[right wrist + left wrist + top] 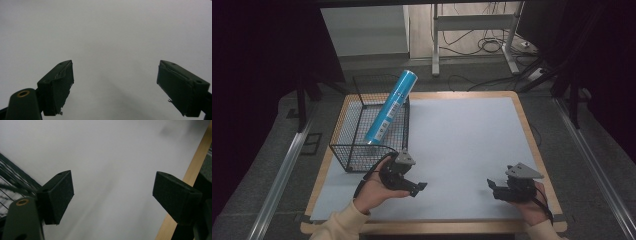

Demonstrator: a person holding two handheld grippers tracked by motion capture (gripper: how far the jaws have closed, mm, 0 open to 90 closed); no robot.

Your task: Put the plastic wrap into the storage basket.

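A blue cylinder with a label (390, 108) leans in a black wire basket (357, 150) at the table's left, its top end sticking out over the far rim. My left gripper (418, 188) is low over the pale mat just in front of the basket's near right corner, jaws wide apart with nothing between them; in the left gripper view the left gripper (113, 195) looks at bare mat, with basket wire (12, 180) at the left. My right gripper (491, 187) rests near the front right, and in the right gripper view the right gripper (115, 85) is open over bare mat.
The pale grey mat (462, 140) covers a wooden table (532, 145) whose edge shows as a tan strip (195, 170) in the left gripper view. Beyond the table stand metal desk legs (435, 45) and cables on the floor.
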